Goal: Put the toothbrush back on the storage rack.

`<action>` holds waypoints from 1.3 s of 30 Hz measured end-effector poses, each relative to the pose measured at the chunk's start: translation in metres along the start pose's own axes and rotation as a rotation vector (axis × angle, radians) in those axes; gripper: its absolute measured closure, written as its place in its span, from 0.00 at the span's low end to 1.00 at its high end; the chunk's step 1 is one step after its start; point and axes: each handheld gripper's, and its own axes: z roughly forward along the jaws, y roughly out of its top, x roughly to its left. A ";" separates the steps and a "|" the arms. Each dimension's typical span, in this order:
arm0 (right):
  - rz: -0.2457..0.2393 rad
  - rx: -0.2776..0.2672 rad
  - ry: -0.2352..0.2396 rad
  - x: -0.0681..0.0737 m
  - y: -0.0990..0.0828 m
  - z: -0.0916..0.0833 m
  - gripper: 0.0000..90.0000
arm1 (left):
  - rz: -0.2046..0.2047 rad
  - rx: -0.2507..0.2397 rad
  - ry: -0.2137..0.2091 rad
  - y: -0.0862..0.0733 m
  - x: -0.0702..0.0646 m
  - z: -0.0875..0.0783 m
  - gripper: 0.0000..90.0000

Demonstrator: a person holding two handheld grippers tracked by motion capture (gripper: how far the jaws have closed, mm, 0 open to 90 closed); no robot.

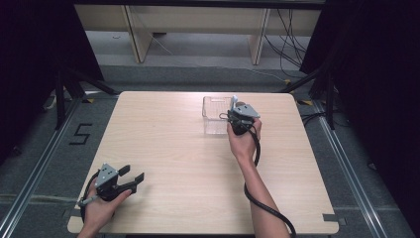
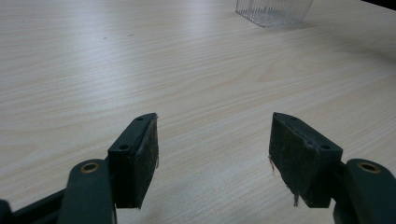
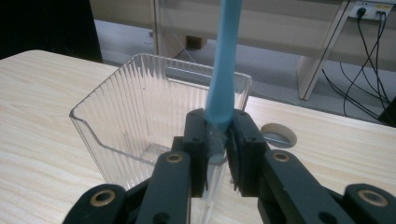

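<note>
Right gripper [image 3: 218, 144] fingers tight on blue stick [image 3: 224, 70], over clear bin [image 3: 116, 107]; left gripper [image 2: 212, 154] wide, empty.

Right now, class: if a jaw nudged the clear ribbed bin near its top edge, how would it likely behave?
The clear ribbed bin looks thin-walled and nearly empty, so it is probably light and would slide on the smooth table. It stands fairly tall, so a high push might tip it. Its glossy plastic may be slippery.

High view overhead, facing forward; tool views close, sharing clear bin [image 1: 217, 116].
</note>
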 end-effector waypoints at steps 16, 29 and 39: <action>0.002 0.009 -0.005 0.000 -0.003 0.002 0.87 | -0.001 -0.002 -0.002 0.000 0.000 0.000 0.36; -0.004 0.009 -0.005 -0.001 -0.003 0.001 0.85 | -0.001 -0.003 -0.002 0.000 0.000 0.000 0.36; 0.023 0.024 0.005 -0.003 -0.004 -0.001 0.70 | 0.002 -0.003 0.001 0.000 0.000 0.000 0.36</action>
